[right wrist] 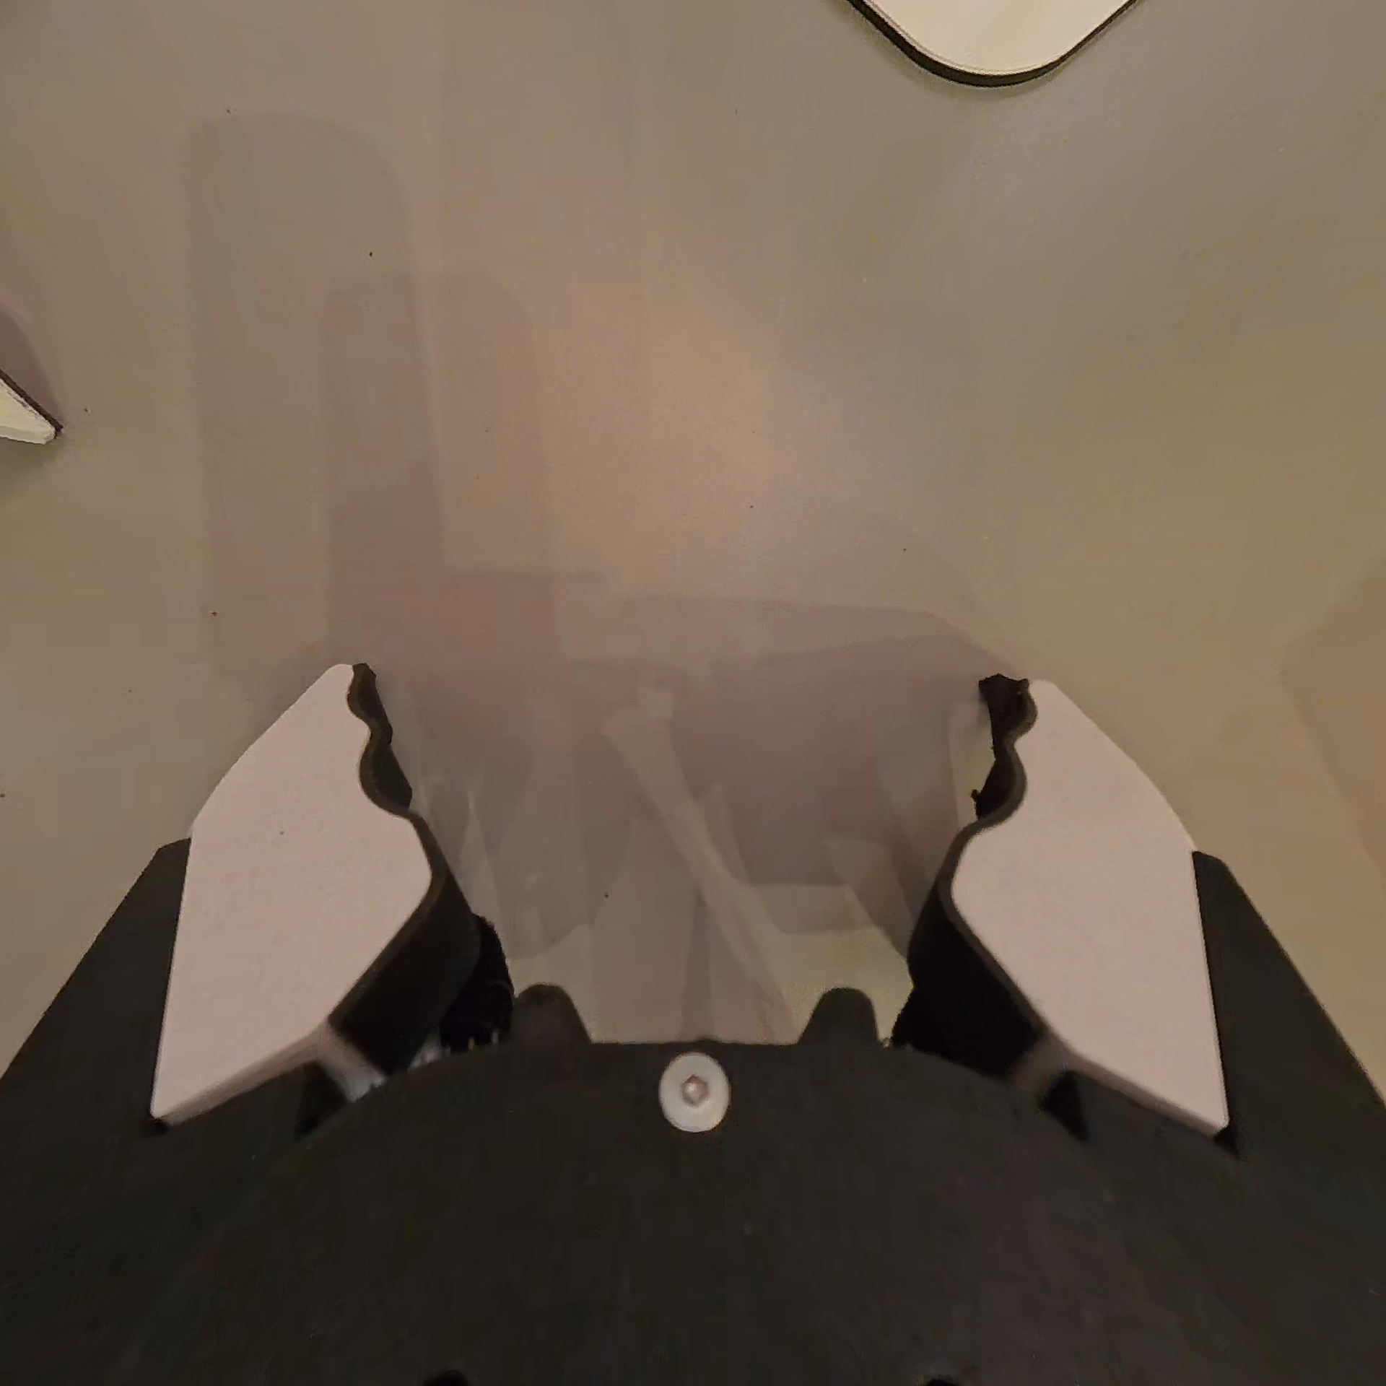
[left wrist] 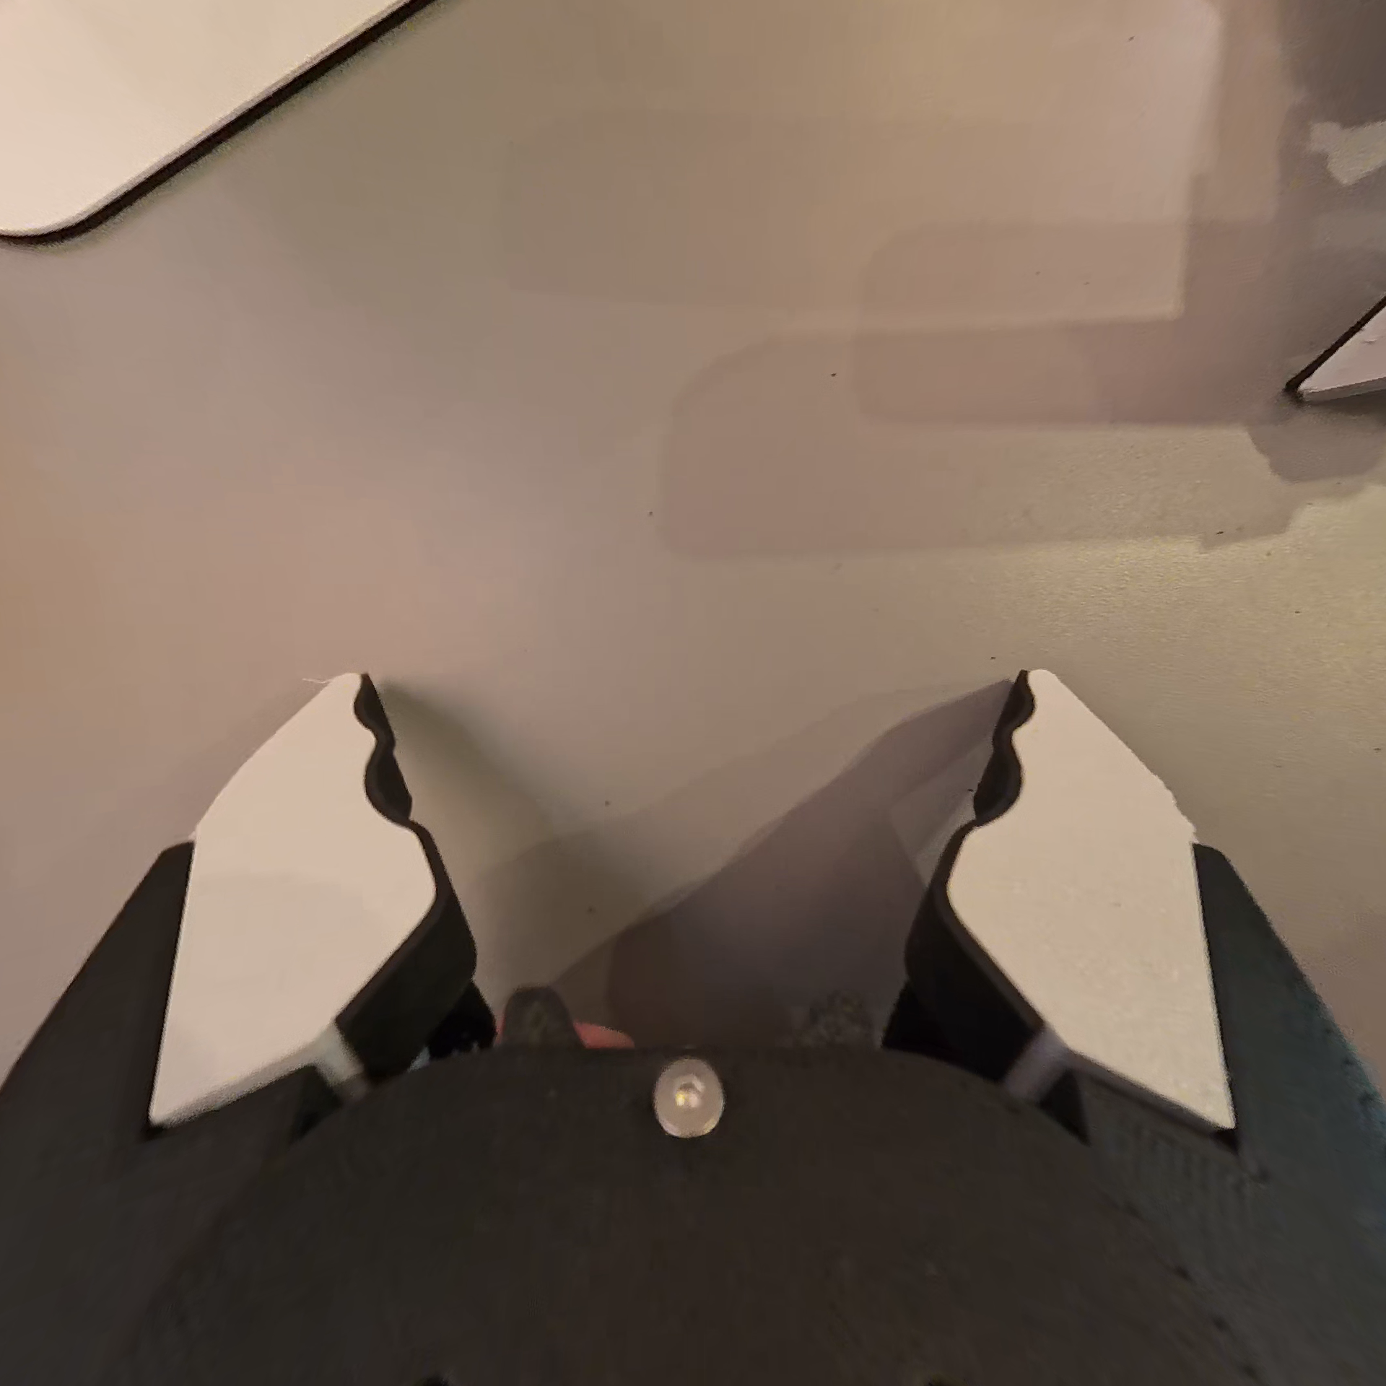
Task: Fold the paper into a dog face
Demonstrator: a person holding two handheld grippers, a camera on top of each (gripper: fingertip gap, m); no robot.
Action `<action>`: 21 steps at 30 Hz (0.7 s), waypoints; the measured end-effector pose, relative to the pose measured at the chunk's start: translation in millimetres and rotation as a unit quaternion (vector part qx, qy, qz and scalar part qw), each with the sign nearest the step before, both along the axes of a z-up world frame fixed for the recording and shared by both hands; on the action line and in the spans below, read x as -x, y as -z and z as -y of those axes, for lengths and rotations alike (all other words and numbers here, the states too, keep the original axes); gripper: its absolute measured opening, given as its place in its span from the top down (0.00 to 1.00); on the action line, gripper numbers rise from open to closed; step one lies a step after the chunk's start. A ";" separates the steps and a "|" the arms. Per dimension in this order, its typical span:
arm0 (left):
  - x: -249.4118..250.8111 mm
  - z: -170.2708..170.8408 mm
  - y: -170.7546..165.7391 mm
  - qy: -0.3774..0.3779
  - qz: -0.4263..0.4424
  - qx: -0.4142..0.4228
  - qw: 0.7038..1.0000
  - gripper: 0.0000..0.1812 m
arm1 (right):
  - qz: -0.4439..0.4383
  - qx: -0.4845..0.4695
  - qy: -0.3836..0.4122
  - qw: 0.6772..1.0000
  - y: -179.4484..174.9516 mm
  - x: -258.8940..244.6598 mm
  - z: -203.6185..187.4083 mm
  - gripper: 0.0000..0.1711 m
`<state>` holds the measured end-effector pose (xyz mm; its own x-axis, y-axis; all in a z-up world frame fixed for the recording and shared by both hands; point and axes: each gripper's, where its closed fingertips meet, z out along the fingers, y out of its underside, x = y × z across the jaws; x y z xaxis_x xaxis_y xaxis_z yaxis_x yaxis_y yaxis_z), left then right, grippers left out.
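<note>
- Two grippers, both with jaws released and wide apart, nothing between them: left gripper (left wrist: 694,676) and right gripper (right wrist: 681,673).
- Both cameras look nearly straight down at bare grey desk (left wrist: 675,375), so my read is a hover or staging pose, not a grasp.
- Landmark: white rounded-corner panel (left wrist: 150,97) with a dark edge, lying flat on the desk. The left gripper sits below and to the right of it in its view. The right gripper sits below and slightly left of it in its view.
- Paper: not positively identified. The panel could be it, but rounded corners and a dark rim suggest a mat or board. Cannot tell.
- White wedge (left wrist: 1350,360) with a dark edge, well to the right of the panel at the frame edge. Probably the other gripper's finger, judging by the shadow under it.
- White tip (right wrist: 22,424), same look, far left of the panel in the right wrist view. Likely the left gripper's finger.
- That would put the grippers side by side, roughly level, ready for a two-handed fold.
- No crease or fold is visible, so I judge the task as not started.
</note>
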<state>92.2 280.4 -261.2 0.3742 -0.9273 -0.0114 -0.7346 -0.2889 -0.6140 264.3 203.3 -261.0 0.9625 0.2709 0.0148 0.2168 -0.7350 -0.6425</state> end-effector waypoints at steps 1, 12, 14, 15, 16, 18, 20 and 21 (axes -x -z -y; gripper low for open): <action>0.5 0.6 0.2 -0.001 -0.003 0.004 1.000 0.21 | 0.000 0.000 0.000 1.000 0.0 0.0 0.0 0.15; 5.3 3.0 1.2 0.007 0.003 0.005 1.000 0.19 | 0.000 0.000 0.000 1.000 0.1 -0.1 0.0 0.15; 4.3 3.0 1.1 0.004 0.001 0.006 1.000 0.19 | 0.000 0.000 0.000 1.000 0.1 -0.1 0.0 0.15; 3.5 3.9 1.1 0.004 0.002 0.005 1.000 0.20 | 0.000 0.000 0.000 1.000 0.1 -0.1 0.0 0.15; 3.4 6.4 0.1 0.008 0.002 0.004 1.000 0.22 | 0.000 0.000 0.000 1.000 0.1 -0.1 0.0 0.15; 5.7 6.1 -0.1 -0.002 0.004 0.005 1.000 0.22 | 0.000 0.000 0.000 1.000 0.2 -0.1 0.0 0.15; 4.6 3.1 -3.0 -0.006 0.009 -0.016 1.000 0.23 | 0.000 0.000 0.000 1.000 0.2 -0.1 -0.1 0.15; 3.4 3.2 -5.3 -0.001 0.012 -0.031 0.999 0.24 | 0.000 0.000 0.000 1.000 0.2 -0.1 -0.1 0.15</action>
<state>88.8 277.2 -255.9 0.3770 -0.9243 -0.0589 -0.7182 -0.2516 -0.6488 264.3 203.5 -261.2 0.9625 0.2710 0.0148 0.2168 -0.7350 -0.6425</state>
